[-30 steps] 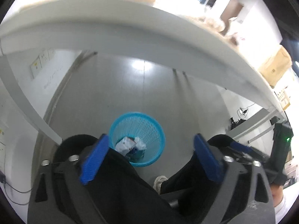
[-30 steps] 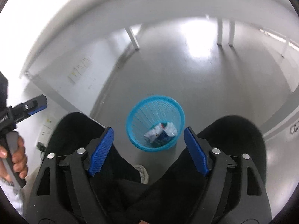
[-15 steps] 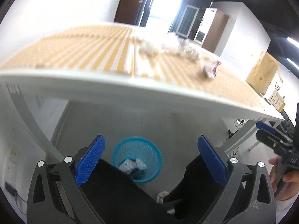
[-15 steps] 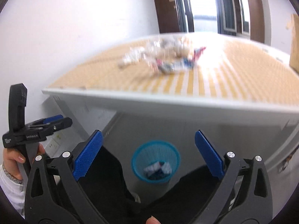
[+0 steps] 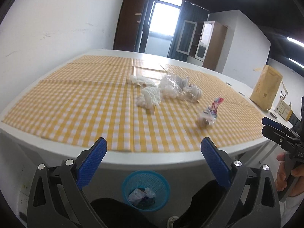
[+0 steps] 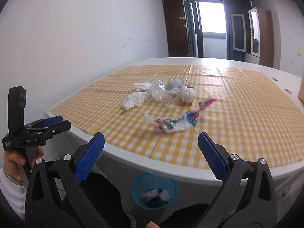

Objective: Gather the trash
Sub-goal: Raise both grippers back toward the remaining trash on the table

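Right claw [image 6: 151, 148]: jaws spread wide, nothing between the blue pads. Left claw [image 5: 153, 153]: likewise released and empty. Both hang just off the near edge of the counter [image 6: 171, 169], aimed across it, presumably to pick the next piece.

Nearest trash: a crinkled colourful wrapper [image 6: 178, 120], lying flat on the yellow checked cloth [image 6: 247, 117] ahead of the right claw. Further in, a loose heap of white tissues [image 6: 135, 99] and clear plastic film [image 6: 160, 91], pieces touching.

Blue basket [image 6: 153, 190] stands on the floor below the counter edge, between the person's knees, handy for dropping; some trash already inside.

Heap is blurred; piece count unclear. Basket bottom hidden.
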A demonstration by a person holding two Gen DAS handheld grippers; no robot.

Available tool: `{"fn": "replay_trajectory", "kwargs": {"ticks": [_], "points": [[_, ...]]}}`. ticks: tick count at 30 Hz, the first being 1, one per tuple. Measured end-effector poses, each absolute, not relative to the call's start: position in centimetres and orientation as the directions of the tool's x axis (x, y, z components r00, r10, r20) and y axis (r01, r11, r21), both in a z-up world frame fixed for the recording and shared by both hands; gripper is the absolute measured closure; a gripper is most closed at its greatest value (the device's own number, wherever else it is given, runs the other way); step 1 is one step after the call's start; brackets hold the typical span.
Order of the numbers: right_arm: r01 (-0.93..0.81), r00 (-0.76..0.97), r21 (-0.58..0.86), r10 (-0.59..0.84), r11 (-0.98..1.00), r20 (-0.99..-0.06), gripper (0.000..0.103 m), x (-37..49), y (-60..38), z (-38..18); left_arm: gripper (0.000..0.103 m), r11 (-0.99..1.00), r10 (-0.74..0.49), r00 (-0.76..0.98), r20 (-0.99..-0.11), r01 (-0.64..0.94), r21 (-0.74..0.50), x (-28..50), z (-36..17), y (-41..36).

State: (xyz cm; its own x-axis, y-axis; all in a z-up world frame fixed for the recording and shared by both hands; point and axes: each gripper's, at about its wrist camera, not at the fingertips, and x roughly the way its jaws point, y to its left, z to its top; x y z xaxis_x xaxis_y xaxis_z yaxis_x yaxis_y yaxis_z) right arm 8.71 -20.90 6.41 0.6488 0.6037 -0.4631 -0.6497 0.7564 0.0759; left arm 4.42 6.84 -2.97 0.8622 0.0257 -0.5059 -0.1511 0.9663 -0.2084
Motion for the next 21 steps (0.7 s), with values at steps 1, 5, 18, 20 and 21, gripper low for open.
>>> {"fn": "replay_trajectory", "kwargs": {"ticks": [1, 5, 18, 20, 21], "points": [[-0.653, 0.645, 0.076, 0.606, 0.754, -0.466, 0.009, 9.4, -20.7, 6.5, 0.006, 0.965, 0.03, 0.862, -0.506, -0.156, -0.21, 4.8, -2.8, 7.1], [-0.663, 0.615, 0.102, 0.618, 0.742, -0.49, 0.009, 12.5, -19.9, 7.0, 0.006, 0.963, 0.037, 0.857, -0.513, -0.168, -0.211, 6.9, -2.1, 8.1], [-0.685, 0.543, 0.095, 0.594, 0.722, -0.594, 0.016, 20.6, -14.9, 6.1, 0.006, 0.972, 0.049, 0.805, -0.592, -0.175, -0.158, 13.9, -3.0, 9.3], [-0.69, 0.528, 0.098, 0.591, 0.717, -0.61, 0.016, 21.6, -14.2, 6.0, 0.006, 0.971, 0.049, 0.795, -0.605, -0.18, -0.157, 14.9, -3.4, 9.6], [-0.691, 0.521, 0.1, 0.589, 0.716, -0.617, 0.016, 22.2, -13.9, 6.0, 0.006, 0.971, 0.049, 0.791, -0.61, -0.181, -0.157, 15.4, -3.5, 9.7]]}}
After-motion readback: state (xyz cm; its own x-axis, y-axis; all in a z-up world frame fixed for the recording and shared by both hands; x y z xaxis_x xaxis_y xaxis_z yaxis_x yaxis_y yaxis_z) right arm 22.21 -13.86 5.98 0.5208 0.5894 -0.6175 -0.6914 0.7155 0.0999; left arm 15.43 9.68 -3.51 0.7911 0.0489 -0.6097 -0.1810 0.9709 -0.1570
